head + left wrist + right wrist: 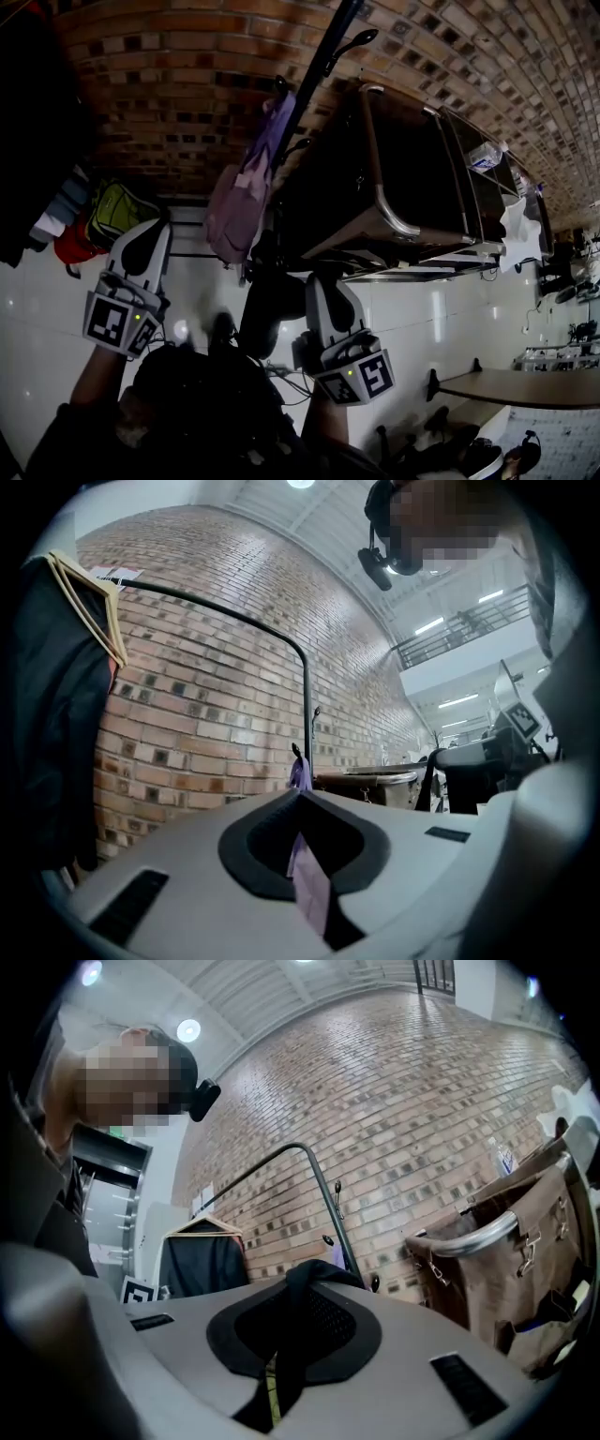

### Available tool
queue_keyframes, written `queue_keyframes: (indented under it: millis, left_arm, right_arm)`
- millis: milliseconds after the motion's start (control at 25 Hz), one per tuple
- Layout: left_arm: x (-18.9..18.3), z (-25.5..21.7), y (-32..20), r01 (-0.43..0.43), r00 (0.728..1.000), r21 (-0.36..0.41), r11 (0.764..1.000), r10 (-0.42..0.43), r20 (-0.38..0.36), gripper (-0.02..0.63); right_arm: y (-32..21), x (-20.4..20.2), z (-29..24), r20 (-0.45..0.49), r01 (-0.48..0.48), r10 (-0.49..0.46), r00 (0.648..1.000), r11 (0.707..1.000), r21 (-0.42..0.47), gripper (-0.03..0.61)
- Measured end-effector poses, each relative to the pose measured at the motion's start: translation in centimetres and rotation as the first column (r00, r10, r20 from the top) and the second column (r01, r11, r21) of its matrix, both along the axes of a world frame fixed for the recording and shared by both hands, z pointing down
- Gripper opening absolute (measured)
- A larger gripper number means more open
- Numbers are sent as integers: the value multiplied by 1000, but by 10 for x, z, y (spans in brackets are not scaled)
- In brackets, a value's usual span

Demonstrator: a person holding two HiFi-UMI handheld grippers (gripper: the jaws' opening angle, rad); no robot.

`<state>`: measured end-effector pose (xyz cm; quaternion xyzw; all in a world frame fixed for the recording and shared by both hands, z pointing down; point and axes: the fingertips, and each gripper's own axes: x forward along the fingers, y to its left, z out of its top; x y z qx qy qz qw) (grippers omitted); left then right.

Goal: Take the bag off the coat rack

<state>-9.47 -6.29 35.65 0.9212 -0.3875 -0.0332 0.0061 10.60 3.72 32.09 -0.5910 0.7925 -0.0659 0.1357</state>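
Observation:
A pale purple bag (242,192) hangs from a hook of the black coat rack pole (314,84) in front of the brick wall. My left gripper (155,230) is to the left of the bag and apart from it. Its jaws are together, and the bag (298,772) shows far off beyond them. My right gripper (314,281) is lower, to the right of the rack's foot, shut on a black strap (305,1335) that runs up between its pads. A dark mass (272,309) lies beside it; I cannot tell what it is.
A brown canvas cart with a metal frame (403,178) stands right of the rack. A green backpack (117,211) and dark clothes (28,141) are at the left, on a clothes rail (234,621). A table (525,384) is at the lower right.

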Motion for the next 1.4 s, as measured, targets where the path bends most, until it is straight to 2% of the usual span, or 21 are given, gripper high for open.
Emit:
queue_keyframes:
  millis: [360,720,1000,1400]
  left_arm:
    - [-59,-2,47,-30,999,-8,1000,30,16,18]
    - [-95,-12,87,-45,999,9,999,45,0,18]
    - [-109,-13,114,-68,998,6,998,68,-9,18]
    - [-110,-8,133,-104,995,0,995,104,0,18]
  right_arm:
    - [49,-38,-6,14,-83,83,996,997,3,26]
    - [89,-75,-12,12,-107,107,994,994,2,26]
    - [116,-100,1,34,-117,118,992,993,-30,26]
    - [139,-111,14,8,-123,124,992,991,-42,26]
